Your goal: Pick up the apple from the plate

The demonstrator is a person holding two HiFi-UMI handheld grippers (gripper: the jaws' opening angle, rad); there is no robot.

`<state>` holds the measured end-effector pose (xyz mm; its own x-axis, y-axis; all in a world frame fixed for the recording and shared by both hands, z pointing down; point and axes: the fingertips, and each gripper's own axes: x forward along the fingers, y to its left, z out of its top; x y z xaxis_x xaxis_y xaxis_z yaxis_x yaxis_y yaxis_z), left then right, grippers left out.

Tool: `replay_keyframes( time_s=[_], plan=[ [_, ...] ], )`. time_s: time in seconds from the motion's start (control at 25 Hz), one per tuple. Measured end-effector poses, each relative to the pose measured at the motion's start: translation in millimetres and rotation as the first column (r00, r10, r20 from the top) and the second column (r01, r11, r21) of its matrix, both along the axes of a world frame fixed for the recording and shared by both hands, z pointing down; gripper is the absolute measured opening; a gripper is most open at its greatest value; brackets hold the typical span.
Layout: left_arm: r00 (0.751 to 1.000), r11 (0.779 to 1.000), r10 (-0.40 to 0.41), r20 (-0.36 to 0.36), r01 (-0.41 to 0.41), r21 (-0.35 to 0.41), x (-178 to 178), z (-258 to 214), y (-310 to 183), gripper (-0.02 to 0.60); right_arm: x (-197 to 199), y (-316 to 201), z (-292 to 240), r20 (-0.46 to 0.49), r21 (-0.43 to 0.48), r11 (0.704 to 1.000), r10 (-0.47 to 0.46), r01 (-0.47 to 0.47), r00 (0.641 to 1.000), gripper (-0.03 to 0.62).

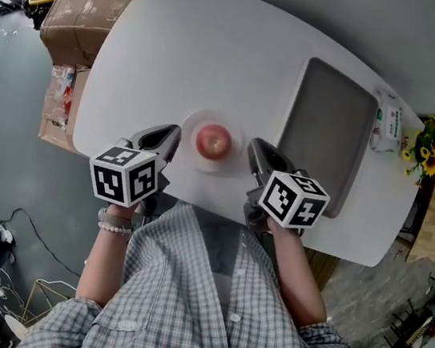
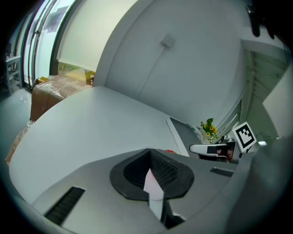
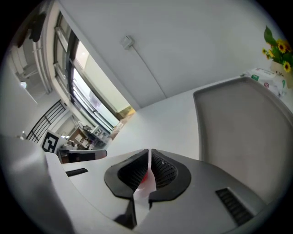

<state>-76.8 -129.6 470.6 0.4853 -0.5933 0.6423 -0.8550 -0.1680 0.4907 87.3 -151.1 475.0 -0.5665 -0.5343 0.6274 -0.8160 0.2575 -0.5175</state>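
Note:
A red apple [image 1: 213, 140] sits on a small white plate [image 1: 197, 121] near the front edge of the white table [image 1: 187, 51]. My left gripper [image 1: 166, 142] rests just left of the plate, with its jaws together and holding nothing. My right gripper [image 1: 255, 158] is just right of the plate, also shut and empty. In the left gripper view the closed jaws [image 2: 149, 154] hide all but a red sliver of the apple [image 2: 170, 151], and the right gripper [image 2: 214, 149] shows beyond. In the right gripper view a bit of red apple [image 3: 145, 176] shows through the slit between the jaws.
A grey rectangular tray [image 1: 325, 132] lies on the table's right half, with a tissue packet [image 1: 387, 125] and yellow flowers [image 1: 427, 149] beyond it. Cardboard boxes [image 1: 84, 7] stand off the table's left end. The person's checked shirt fills the bottom of the head view.

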Motion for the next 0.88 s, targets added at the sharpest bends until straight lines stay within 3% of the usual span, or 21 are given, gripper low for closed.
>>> replay_keyframes(
  time_s=[0.16, 0.32, 0.56, 0.88],
  plan=[
    [0.999, 0.995, 0.042, -0.006, -0.041, 0.09, 17.7, -28.8, -4.2, 0.009, 8.1, -1.0, -32.3, -0.046, 0.13, 0.99, -0.053, 0.059, 0.998, 0.032],
    [0.997, 0.983, 0.073, 0.003, -0.073, 0.169, 32.7, -58.4, -5.1, 0.009, 20.4, -2.2, -69.7, -0.128, 0.266, 0.958, -0.074, 0.106, 0.989, 0.032],
    [0.993, 0.953, 0.116, 0.02, -0.117, 0.281, 55.1, -99.0, -6.6, 0.009, 31.9, -3.9, -127.4, -0.179, 0.458, 0.876, -0.076, 0.152, 0.981, 0.031],
    [0.988, 0.902, 0.148, 0.042, -0.152, 0.405, 76.7, -140.0, -5.4, 0.009, 39.1, 0.6, -172.2, -0.162, 0.603, 0.78, -0.087, 0.168, 0.983, 0.031]
  ],
)
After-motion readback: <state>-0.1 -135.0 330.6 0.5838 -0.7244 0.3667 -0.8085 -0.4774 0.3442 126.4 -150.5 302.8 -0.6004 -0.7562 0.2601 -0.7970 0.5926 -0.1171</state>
